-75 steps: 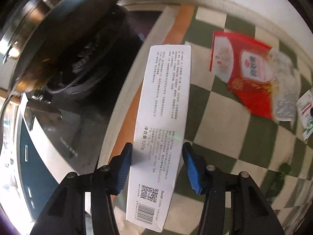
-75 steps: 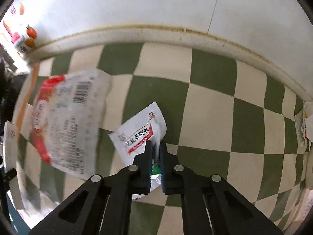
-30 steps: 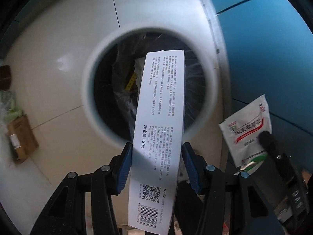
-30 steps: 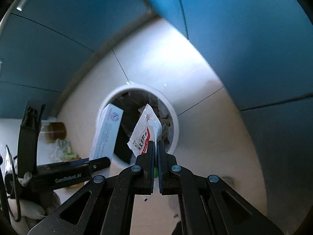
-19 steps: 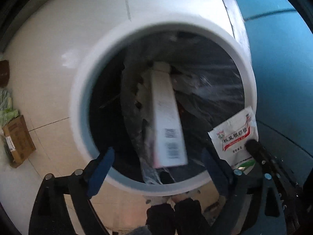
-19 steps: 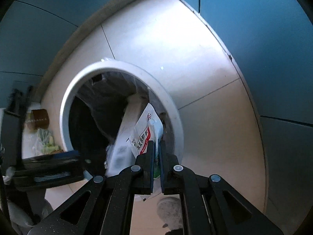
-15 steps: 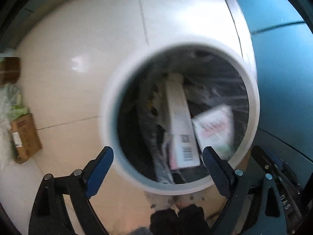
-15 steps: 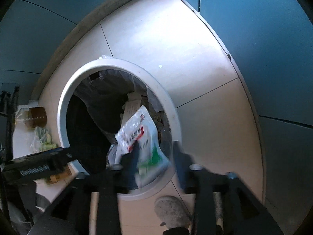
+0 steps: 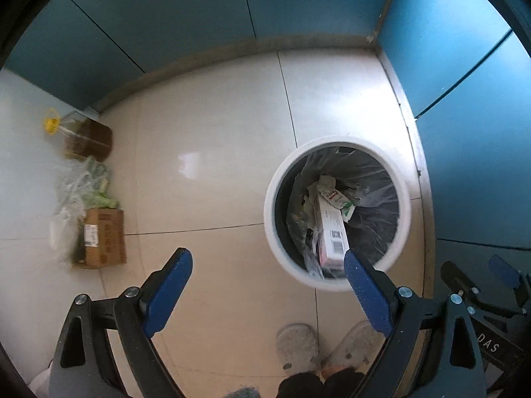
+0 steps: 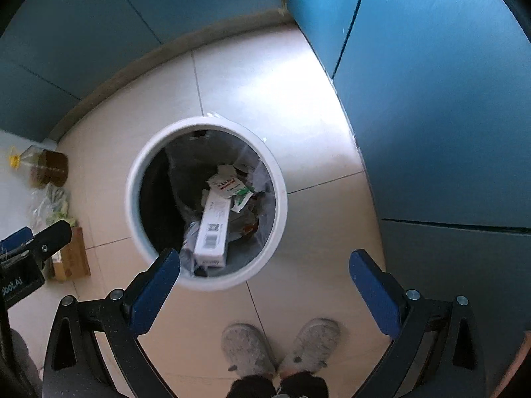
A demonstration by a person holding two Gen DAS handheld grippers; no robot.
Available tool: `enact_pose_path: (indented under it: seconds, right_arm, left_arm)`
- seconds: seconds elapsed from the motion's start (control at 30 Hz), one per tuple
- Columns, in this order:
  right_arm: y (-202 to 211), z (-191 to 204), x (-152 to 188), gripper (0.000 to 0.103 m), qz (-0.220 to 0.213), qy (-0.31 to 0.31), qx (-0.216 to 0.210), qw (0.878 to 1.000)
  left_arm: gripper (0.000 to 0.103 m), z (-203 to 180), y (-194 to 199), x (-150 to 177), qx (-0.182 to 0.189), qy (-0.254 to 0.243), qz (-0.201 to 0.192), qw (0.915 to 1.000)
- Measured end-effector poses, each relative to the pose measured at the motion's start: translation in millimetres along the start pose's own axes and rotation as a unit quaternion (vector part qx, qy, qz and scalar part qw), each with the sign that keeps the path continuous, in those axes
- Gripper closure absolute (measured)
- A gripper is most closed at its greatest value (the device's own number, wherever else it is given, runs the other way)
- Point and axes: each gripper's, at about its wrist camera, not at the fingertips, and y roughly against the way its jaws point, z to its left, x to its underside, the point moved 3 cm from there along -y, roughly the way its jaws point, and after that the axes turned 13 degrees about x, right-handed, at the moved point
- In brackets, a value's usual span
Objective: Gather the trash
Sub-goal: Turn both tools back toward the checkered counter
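Oil bottle point(image 9: 87, 139) beside cardboard box point(image 9: 103, 237); grey slippers point(image 10: 247, 348).

one bin point(image 10: 132, 199), one box point(image 10: 214, 222), one sachet point(image 10: 227, 184), two slippers point(image 10: 247, 351), two claws point(image 9: 265, 285).

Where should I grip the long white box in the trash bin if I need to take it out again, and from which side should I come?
Grip the white box near its barcode end, closing the jaws across its narrow width. That end lies highest and nearest the bin rim, while the far end is tucked under the sachet. Come straight down from above, since the bin wall blocks the sides.
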Motion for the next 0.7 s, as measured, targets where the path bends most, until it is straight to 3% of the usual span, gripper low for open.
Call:
enact_pose_path:
  seconds: [0.2,0.47,0.7]
  right_arm:
    - [94.1,-24.2,18.3,0.0,-0.022,0.007,0.007,1.0]
    - [273.8,-65.7,50.0,0.0,-0.084,0.019,0.001,0.996]
    - [404.3,-97.6,82.6,0.0,-0.13,0.02,-0.007,0.991]
  left_arm:
    - [0.01,-14.1,95.5,29.0,0.013,0.003,-0.014,0.9998]
    - [0.01,-38.9,240.9,69.3,0.028,0.001,-0.057,0.998]
    - [0.01,-50.9,347.4,101.4,0.047,-0.002,-0.096,0.9943]
